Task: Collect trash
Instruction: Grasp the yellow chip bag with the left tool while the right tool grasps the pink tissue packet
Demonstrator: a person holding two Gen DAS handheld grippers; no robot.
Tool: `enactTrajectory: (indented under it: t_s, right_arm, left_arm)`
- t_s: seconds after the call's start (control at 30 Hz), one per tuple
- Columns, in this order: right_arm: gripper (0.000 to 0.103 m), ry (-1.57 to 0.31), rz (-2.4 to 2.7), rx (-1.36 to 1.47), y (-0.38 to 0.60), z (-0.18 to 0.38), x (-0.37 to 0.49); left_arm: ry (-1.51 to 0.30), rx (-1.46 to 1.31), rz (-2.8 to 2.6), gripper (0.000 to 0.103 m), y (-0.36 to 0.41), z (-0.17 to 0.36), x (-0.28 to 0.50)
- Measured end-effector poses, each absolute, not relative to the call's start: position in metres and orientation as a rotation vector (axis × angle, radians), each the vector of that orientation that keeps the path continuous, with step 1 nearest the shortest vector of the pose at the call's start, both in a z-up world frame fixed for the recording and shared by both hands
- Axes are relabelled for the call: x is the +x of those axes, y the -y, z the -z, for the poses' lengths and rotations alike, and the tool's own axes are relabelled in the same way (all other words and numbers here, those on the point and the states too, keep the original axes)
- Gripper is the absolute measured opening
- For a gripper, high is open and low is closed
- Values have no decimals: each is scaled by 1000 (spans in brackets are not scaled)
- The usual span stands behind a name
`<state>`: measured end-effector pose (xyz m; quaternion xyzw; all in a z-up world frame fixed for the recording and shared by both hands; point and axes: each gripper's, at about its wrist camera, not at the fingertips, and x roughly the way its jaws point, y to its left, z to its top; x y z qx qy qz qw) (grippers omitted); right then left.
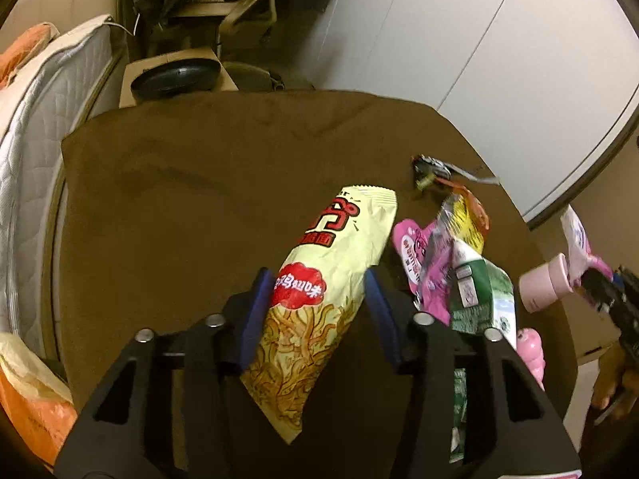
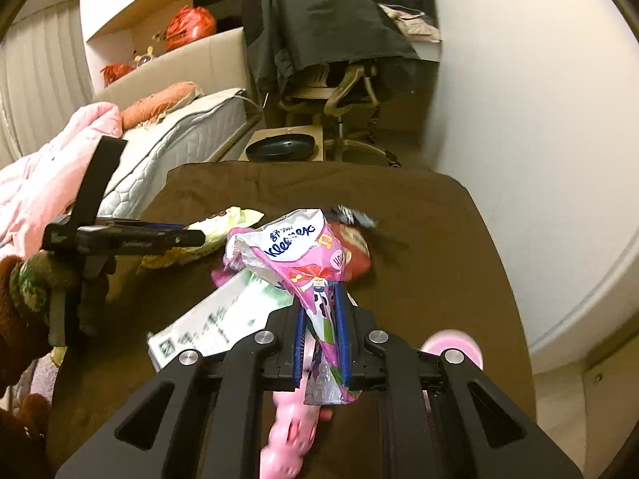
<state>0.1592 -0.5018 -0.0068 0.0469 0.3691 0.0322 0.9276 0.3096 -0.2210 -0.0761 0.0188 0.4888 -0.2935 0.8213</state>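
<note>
The right tool [image 2: 321,331] is clamped on a pink tissue wrapper [image 2: 297,255], lifted clear of the brown table [image 2: 439,239]. The left tool [image 1: 315,307] straddles the yellow snack bag [image 1: 319,299] lying flat between its blue fingers [image 1: 255,311], jaws apart and not clearly pressing. Pickup is under way; next the left jaws likely need to pinch the bag, while more litter waits just to their right.

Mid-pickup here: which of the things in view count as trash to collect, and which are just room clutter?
Trash to collect:
- yellow snack bag, between the left gripper pads
- pink Kleenex wrapper, clamped in the right gripper
- green-and-white carton
- pink pouch
- small dark scrap

Just lying about:
- mattress
- office chair
- cardboard box
- pink blanket
</note>
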Motion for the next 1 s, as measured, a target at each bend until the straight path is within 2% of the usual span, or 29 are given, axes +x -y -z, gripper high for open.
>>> enactTrajectory:
  t_s: [0.07,0.17,0.5,0.63,0.8,1.0]
  right_arm:
    - [14,-755,-74,146,506,11,149]
    - [14,-754,-83,180,508,15,140]
    - [14,-745,-96,236,511,21,118]
    - [14,-750,-100,243,509,27,108]
    - [14,-763,-96,254,510,35,96]
    - [14,-763,-93,279,514,37,87]
  left_arm:
    - [-1053,31,637,34,219,76,301]
    - [-1059,32,646,30,216,73,284]
    - [-1045,49,609,29,205,55,220]
    - [-1074,47,635,32,205,60,205]
    - [-1091,62,691,42,217,65,203]
    - [-1083,153,696,44,244,70,216]
